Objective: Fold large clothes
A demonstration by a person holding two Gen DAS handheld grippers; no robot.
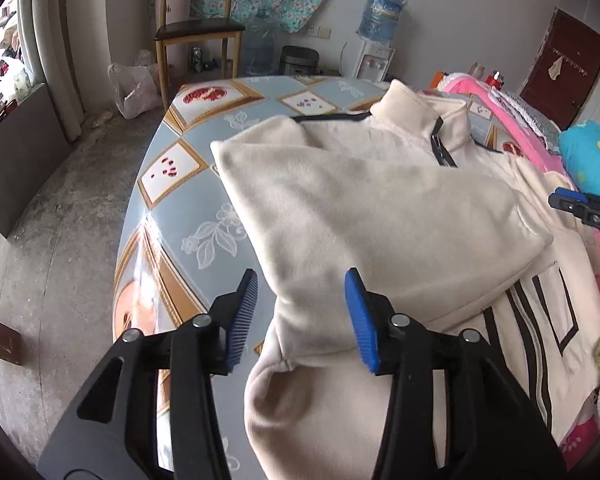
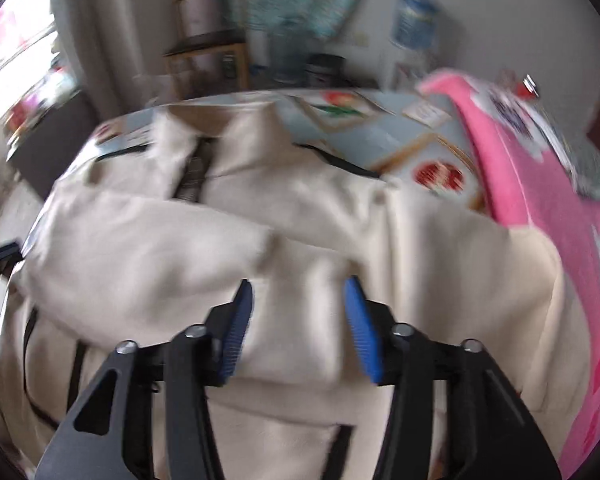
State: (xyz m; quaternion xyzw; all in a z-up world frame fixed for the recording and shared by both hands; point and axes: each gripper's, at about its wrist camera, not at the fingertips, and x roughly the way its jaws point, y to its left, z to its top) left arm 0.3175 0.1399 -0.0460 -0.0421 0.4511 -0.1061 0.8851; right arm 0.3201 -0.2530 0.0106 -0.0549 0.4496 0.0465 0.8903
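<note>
A cream fleece jacket point(image 1: 380, 208) with a stand-up collar, dark zipper and black stripes lies on the table, its left sleeve folded across the chest. My left gripper point(image 1: 303, 318) is open just above that sleeve's cuff end; the cloth lies under and between the blue pads, and the left pad stands apart from it. In the blurred right wrist view, my right gripper point(image 2: 299, 328) is open over the jacket point(image 2: 220, 240), where the other sleeve is folded across the front. Part of the right gripper point(image 1: 580, 208) shows at the frame's right edge.
The table point(image 1: 188, 208) wears a blue cloth with framed fruit pictures. A pink blanket point(image 2: 540, 184) and a turquoise item point(image 1: 588, 156) lie along its right side. Beyond stand a wooden chair point(image 1: 198, 28), water bottles and a dispenser point(image 1: 376, 56). Bare concrete floor lies left.
</note>
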